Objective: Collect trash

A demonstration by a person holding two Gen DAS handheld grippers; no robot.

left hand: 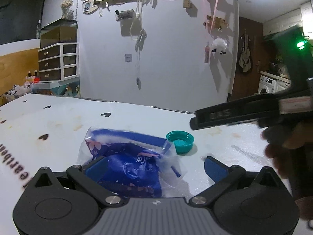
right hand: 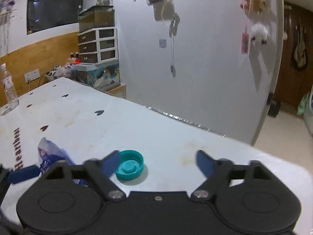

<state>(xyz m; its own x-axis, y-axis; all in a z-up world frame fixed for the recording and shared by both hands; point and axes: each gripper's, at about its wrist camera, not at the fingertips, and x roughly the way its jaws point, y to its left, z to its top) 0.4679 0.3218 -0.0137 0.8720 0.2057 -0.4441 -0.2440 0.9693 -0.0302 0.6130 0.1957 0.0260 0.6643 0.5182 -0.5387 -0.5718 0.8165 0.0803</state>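
Observation:
A crumpled blue and clear plastic wrapper (left hand: 127, 156) lies on the white table (left hand: 58, 121), between the open fingers of my left gripper (left hand: 156, 166); its near part lies against the left blue pad (left hand: 95, 169). A teal bottle cap (left hand: 181, 141) lies upside down just right of the wrapper. In the right wrist view my right gripper (right hand: 158, 162) is open, with the cap (right hand: 130, 164) beside its left finger (right hand: 110, 164). The wrapper (right hand: 49, 154) shows at the left there. The right gripper's body (left hand: 244, 113) shows at the right of the left wrist view.
A clear water bottle (right hand: 8, 86) stands at the table's far left. A drawer unit (left hand: 58, 60) and clutter stand beyond the table by the white wall. The table's far edge (right hand: 185, 120) drops to the floor at the right.

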